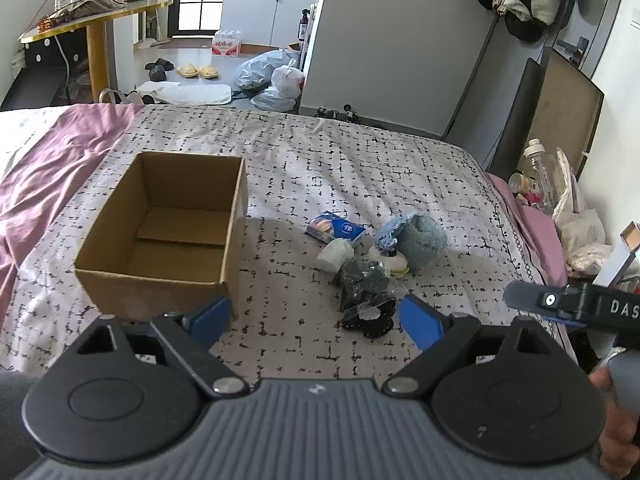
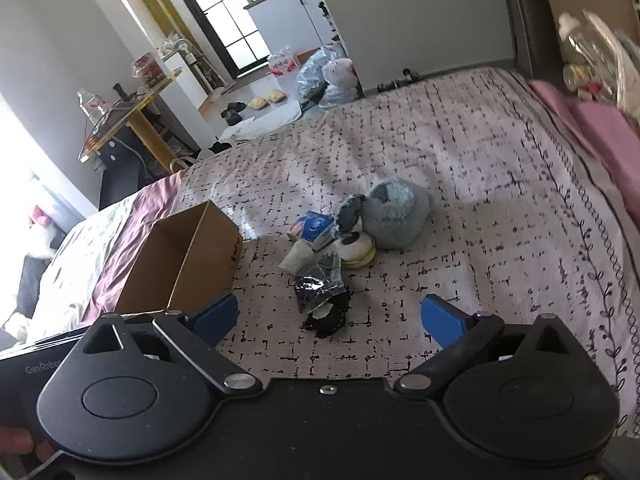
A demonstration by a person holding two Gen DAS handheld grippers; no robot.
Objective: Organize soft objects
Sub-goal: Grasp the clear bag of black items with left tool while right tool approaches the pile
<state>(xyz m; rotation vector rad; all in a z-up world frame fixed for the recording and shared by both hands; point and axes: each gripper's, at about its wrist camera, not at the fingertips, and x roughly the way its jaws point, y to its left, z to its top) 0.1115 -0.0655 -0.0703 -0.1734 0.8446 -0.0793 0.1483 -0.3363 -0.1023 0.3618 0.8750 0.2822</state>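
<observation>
I am hovering both grippers, left [image 1: 316,320] and right [image 2: 330,320], jaws apart, preparing to grab what looks like a black wrapped bundle [image 2: 322,300] for the cardboard box [image 1: 160,276] at left.

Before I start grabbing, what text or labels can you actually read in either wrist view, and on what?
"DAS", cut off by the frame edge: on the right gripper's black body.
"CenRobot", partly hidden: on the left gripper's body.
Blue packet: print too small.
Cardboard box: side marking blurred.

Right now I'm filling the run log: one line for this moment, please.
stage: start | left claw: open, nothing held | right claw: open, nothing held | cardboard box: empty, on bed | soft items: piled right of box
</observation>
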